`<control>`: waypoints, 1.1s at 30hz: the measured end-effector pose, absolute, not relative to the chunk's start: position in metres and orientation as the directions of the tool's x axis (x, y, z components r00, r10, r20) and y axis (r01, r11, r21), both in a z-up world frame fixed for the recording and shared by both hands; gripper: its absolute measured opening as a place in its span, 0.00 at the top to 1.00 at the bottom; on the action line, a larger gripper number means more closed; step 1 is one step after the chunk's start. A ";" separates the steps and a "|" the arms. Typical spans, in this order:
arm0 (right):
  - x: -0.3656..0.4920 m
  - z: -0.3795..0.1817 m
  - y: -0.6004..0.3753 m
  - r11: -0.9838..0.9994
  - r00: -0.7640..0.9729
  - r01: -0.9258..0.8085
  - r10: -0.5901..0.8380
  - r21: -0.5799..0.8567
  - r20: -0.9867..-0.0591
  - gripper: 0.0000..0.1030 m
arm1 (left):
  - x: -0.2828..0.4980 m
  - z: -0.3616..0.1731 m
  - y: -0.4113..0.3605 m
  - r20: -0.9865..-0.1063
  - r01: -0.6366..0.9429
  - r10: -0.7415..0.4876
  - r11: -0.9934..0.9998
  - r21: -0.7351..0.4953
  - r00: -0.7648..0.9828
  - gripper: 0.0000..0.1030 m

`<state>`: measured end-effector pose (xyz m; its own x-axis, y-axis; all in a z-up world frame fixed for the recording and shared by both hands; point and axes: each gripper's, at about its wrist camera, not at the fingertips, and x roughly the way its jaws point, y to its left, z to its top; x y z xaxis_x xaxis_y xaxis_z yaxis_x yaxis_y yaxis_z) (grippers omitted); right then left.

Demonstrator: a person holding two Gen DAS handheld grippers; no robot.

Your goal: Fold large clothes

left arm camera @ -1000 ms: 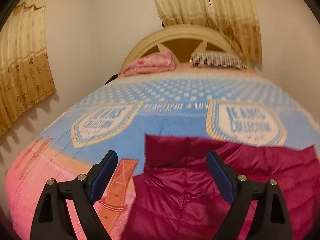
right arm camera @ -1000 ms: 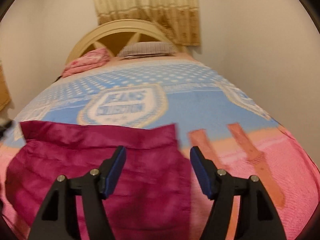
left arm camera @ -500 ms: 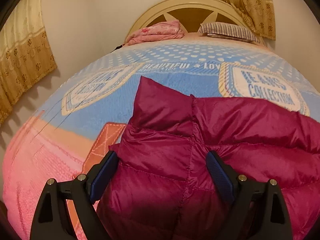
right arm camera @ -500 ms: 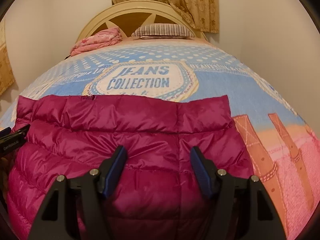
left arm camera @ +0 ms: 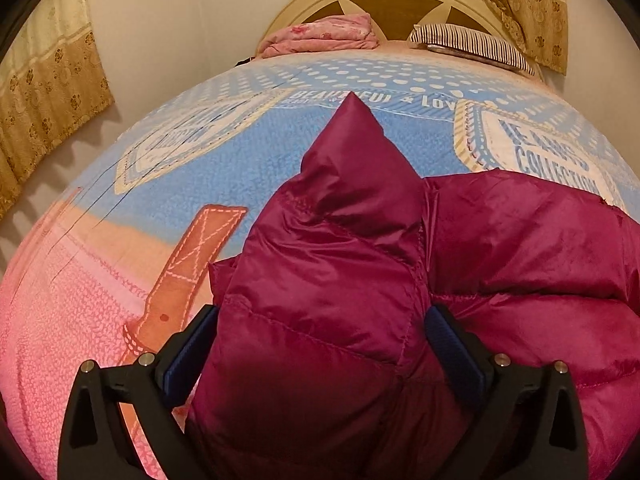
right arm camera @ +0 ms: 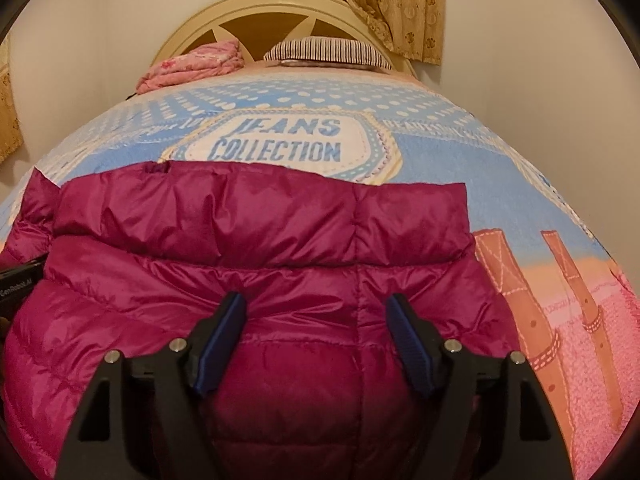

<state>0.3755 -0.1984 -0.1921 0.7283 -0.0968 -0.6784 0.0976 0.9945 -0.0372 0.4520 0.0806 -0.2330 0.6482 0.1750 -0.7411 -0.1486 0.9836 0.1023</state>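
Note:
A magenta puffer jacket (left arm camera: 500, 248) lies spread on the bed (left arm camera: 240, 184). Its near end bulges up between the fingers of my left gripper (left arm camera: 320, 320), whose jaws are opening wide; a pointed corner of the jacket sticks up ahead of them. In the right wrist view the jacket (right arm camera: 260, 216) stretches across the bed with a straight far edge. My right gripper (right arm camera: 316, 312) sits over the near part with its jaws opening and padded fabric swelling between them. I see neither pair of pads pinching the fabric.
The bed carries a blue and pink "Jeans Collection" blanket (right arm camera: 500, 184). A folded pink cloth (left arm camera: 320, 36) and a striped pillow (left arm camera: 472, 44) lie by the headboard (right arm camera: 260, 12). Curtains (left arm camera: 48, 80) hang at the left and behind. A wall runs along the bed's right side.
Both grippers have come down toward the bed, and the jacket now lies spread and fills more of each view. Both pairs of jaws stand wider than before.

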 end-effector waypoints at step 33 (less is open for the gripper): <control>0.386 -0.203 -0.192 0.983 0.657 0.127 -0.181 -0.130 -0.731 0.19 | 0.444 -0.222 0.078 -0.737 -0.155 0.207 0.978 0.140 0.643 0.01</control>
<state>0.3863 -0.1922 -0.2028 0.6574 -0.1814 -0.7314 0.1271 0.9834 -0.1296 0.4440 0.0780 -0.2222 0.6432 0.2070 -0.7371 -0.1546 0.9780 0.1397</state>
